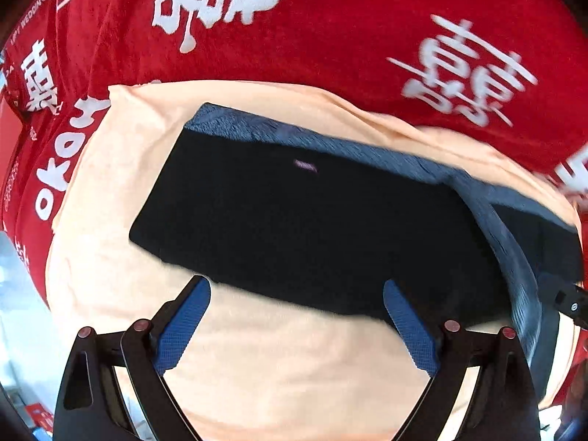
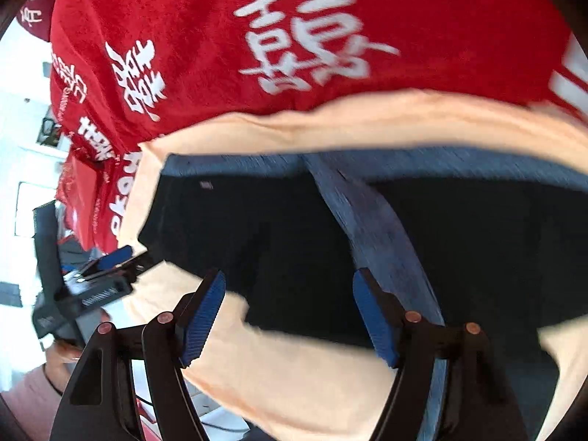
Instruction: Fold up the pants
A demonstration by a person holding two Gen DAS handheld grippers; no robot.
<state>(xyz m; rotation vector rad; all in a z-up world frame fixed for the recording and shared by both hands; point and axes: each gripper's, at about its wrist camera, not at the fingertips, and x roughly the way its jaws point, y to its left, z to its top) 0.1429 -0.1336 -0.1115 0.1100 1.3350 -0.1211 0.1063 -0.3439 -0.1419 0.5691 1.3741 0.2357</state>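
Observation:
Dark black pants [image 1: 294, 220] with a blue fleecy lining lie spread on a peach cloth [image 1: 279, 367]. A blue band of lining shows along their far edge and runs down their right part. My left gripper [image 1: 297, 294] is open and empty, its blue pads just above the pants' near edge. My right gripper [image 2: 289, 286] is open and empty above the pants [image 2: 279, 242], close to the blue lining strip [image 2: 378, 228]. The left gripper also shows at the left of the right wrist view [image 2: 110, 261].
A red blanket [image 1: 330, 36] with white characters lies under and beyond the peach cloth [image 2: 294, 367]. The cloth's left edge drops off to a bright floor area [image 2: 22, 147]. A person's hand holds the left gripper.

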